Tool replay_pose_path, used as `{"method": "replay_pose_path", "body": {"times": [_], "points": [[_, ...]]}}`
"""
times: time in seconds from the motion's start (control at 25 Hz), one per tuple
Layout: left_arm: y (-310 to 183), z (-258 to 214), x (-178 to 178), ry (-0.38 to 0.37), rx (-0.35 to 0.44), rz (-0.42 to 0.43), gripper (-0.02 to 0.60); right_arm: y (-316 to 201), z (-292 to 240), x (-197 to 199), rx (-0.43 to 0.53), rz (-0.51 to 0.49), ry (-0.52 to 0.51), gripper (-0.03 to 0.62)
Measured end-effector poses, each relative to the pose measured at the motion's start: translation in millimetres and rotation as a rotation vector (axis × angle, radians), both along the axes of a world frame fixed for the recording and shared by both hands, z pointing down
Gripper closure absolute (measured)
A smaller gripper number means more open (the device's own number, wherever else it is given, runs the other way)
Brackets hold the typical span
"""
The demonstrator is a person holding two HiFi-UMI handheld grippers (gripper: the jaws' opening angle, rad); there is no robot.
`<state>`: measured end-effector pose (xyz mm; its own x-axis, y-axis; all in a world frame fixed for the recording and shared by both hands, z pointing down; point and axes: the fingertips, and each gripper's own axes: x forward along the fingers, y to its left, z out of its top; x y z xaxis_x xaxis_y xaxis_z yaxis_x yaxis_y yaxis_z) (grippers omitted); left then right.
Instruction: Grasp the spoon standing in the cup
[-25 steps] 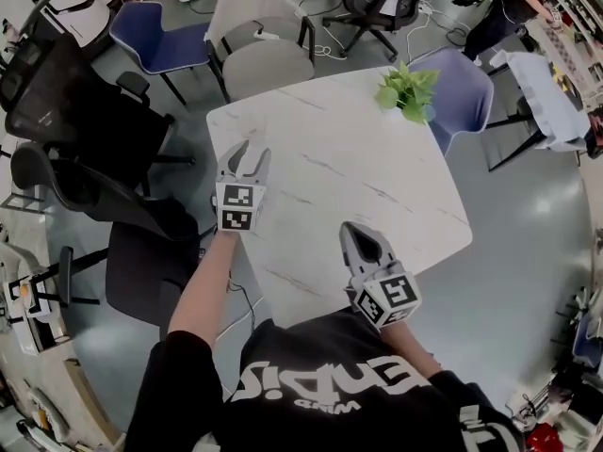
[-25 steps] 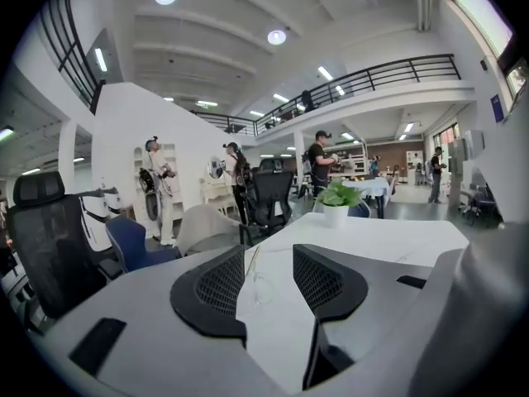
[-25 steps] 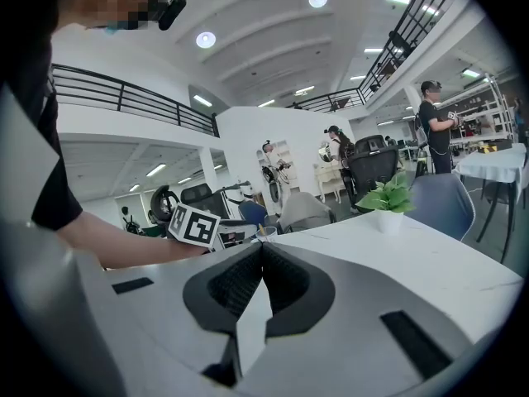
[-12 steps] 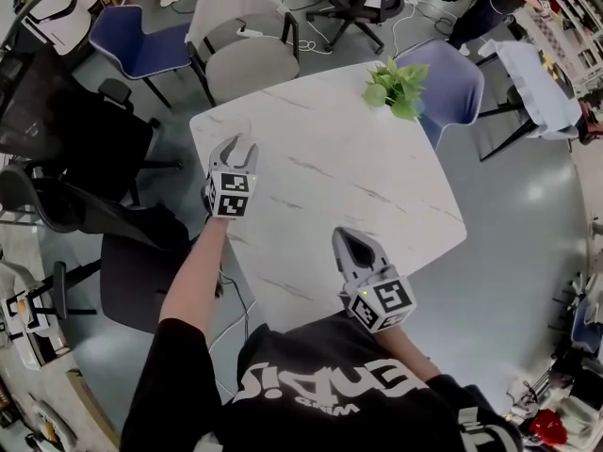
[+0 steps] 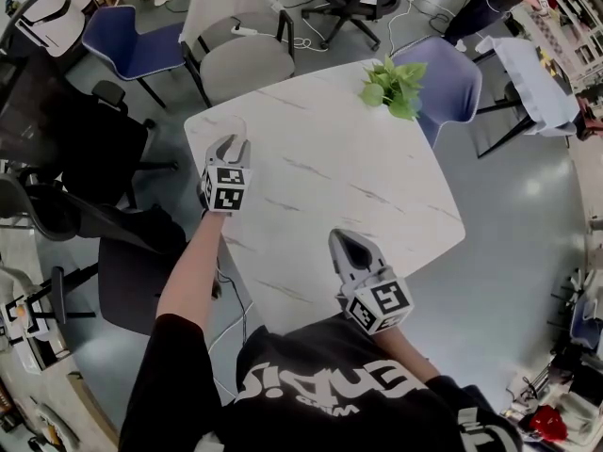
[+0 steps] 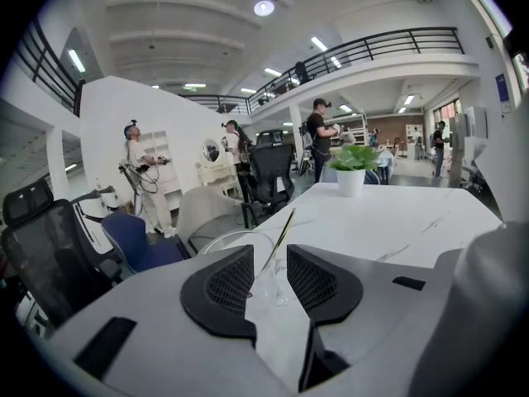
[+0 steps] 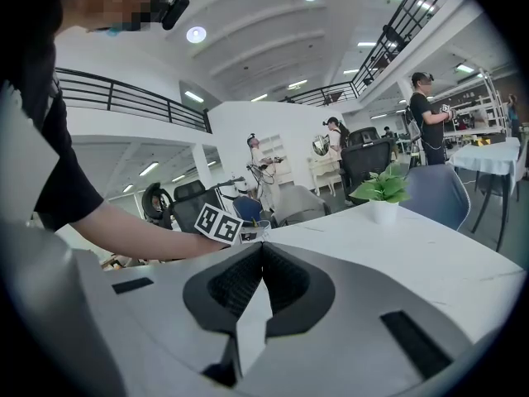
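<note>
A clear cup stands near the far left corner of the white marble table. A thin spoon leans in it with its handle pointing up and to the right. My left gripper is level with the cup. Its jaws are closing, the spoon handle shows in the gap between them, and the pads do not press on it. In the head view the left gripper sits at that corner, and the cup is only a faint glassy shape there. My right gripper hovers over the near table edge, shut and empty.
A potted green plant stands at the table's far edge. Chairs ring the table: a grey one, blue ones and black office chairs on the left. People stand in the background.
My left gripper has crept toward the cup at the table corner and its jaws have narrowed. The right gripper has stayed in nearly the same place.
</note>
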<state>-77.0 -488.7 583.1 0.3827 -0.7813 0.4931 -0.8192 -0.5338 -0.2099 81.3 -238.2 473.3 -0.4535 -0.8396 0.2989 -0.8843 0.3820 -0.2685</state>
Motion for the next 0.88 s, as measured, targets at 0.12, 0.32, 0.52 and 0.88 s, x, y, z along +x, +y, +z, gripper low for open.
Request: {"method": "replay_pose_path", "body": {"times": [0.12, 0.32, 0.52, 0.88], "points": [[-2.2, 1.2, 0.9, -0.003, 0.000, -0.008, 0.466, -1.7, 1.7, 1.5, -0.002, 0.000, -0.002, 0.582], [-3.8, 3.0, -3.0, -0.006, -0.003, -0.024, 0.499, -2.7, 2.7, 2.6, -0.005, 0.002, -0.004, 0.582], [-4.0, 4.5, -2.1, 0.000, -0.011, -0.019, 0.506, -3.9, 6.1, 3.3, -0.009, 0.000, -0.006, 0.582], [-2.4, -1.7, -3.4, -0.006, -0.002, -0.028, 0.540, -5.1, 4.9, 1.2, -0.009, -0.006, -0.012, 0.582]]}}
